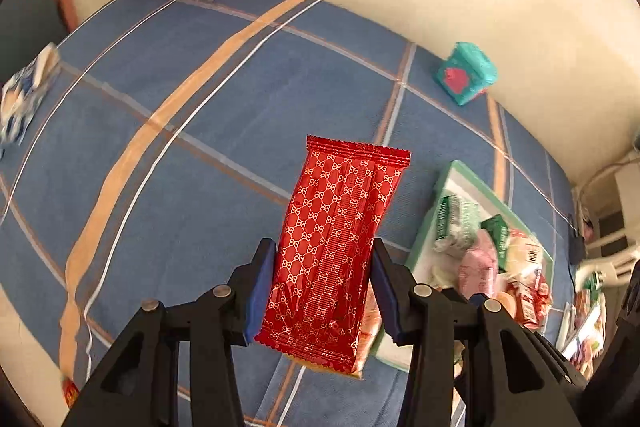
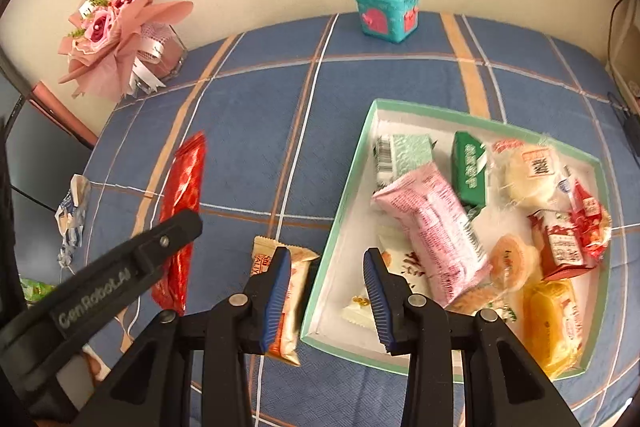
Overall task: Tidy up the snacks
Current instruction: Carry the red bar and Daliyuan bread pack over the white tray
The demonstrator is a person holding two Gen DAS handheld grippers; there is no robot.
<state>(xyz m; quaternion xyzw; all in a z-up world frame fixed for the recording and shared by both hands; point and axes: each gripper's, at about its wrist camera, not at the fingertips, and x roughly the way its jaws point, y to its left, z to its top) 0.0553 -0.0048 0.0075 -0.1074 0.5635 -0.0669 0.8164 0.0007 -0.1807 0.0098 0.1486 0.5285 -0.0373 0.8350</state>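
Clamped between the blue pads of the left gripper [image 1: 324,291] is a red packet [image 1: 336,247], held by its long edges near the lower end, its long axis running forward along the fingers and away from the camera, lifted clear of the blue checked cloth [image 1: 200,131]. From this gripper the tray [image 1: 442,183] lies to the right and slightly ahead, so the packet is judged to need a swing rightward before release; the left arm, already loaded, is the one to make it. A tan packet [image 1: 368,327] is glimpsed just behind the red one, lying on the cloth beside the tray. The right gripper [image 2: 326,291] is seen with jaws spread wide and nothing between them, poised over the tray's near-left corner, the tan packet lying just under its left finger with its long axis roughly parallel to the tray's left wall. Counted: one red packet held, one tan packet outside the tray, one tray holding roughly ten wrapped snacks, among them a pink packet [image 2: 434,223]. Farther off are seen one crumpled blue-white wrapper [image 2: 72,215], one teal box [image 2: 386,11] and one pink bouquet [image 2: 116,39] by the wall.
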